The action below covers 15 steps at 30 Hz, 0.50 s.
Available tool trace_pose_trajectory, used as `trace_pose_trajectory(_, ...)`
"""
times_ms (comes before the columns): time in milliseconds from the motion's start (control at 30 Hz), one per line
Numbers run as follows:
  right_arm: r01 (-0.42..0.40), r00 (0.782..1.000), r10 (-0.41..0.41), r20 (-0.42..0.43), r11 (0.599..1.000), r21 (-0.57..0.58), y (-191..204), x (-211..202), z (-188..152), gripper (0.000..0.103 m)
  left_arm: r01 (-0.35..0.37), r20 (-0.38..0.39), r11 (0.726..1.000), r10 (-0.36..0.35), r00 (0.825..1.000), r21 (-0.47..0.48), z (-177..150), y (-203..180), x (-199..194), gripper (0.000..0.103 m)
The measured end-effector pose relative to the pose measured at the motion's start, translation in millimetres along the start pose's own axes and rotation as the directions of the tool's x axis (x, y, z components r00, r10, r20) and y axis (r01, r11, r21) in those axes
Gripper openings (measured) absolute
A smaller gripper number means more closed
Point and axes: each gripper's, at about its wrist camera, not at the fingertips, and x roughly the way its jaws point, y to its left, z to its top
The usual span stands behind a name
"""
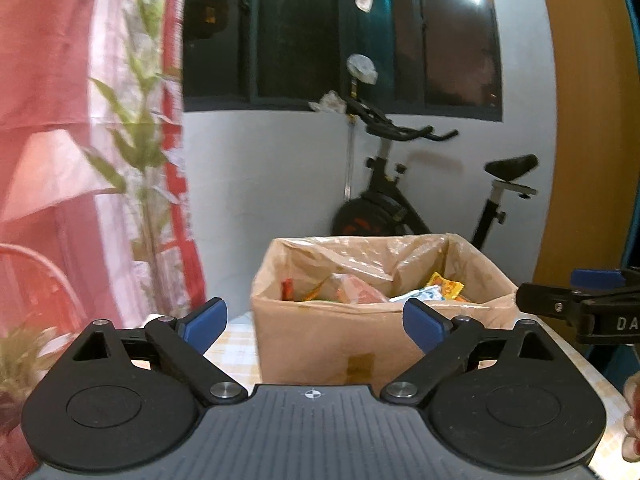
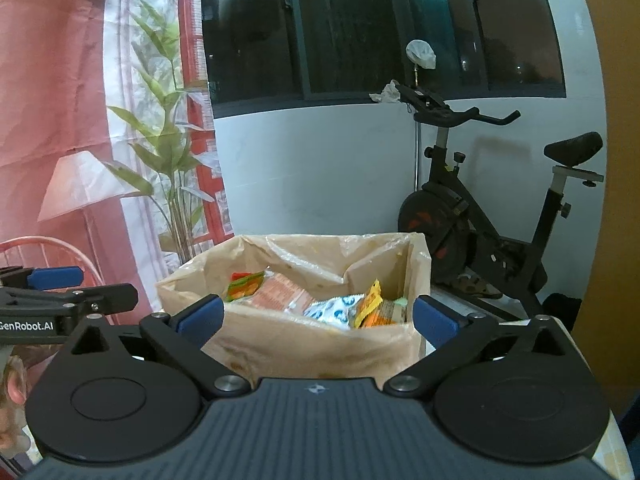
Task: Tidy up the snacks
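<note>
A cardboard box (image 1: 332, 336) lined with clear plastic stands on the table just ahead of both grippers; it also shows in the right wrist view (image 2: 304, 348). Inside lie several snack packets: an orange packet (image 1: 356, 290), a yellow packet (image 1: 446, 286), a white-blue packet (image 2: 334, 310) and a green-orange packet (image 2: 244, 284). My left gripper (image 1: 316, 320) is open and empty, its blue pads either side of the box front. My right gripper (image 2: 318, 318) is open and empty, also facing the box. Each gripper shows at the edge of the other's view.
A black exercise bike (image 2: 480, 208) stands behind the box by the white wall. A red curtain with a plant print (image 1: 80, 140) hangs to the left. The table has a yellow checked cloth (image 1: 236, 344). A tan panel (image 1: 580, 120) stands at the right.
</note>
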Motion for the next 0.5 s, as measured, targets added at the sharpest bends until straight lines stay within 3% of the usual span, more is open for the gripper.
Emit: trace_pose_trajectory(500,0.015,0.999,-0.016,0.03,0.999,0.035,20.8,-72.2,-17.9,0.103,-0.051,0.017,0.998,0.051,0.999,-0.025,-5.1,2.7,-78.4,0.096)
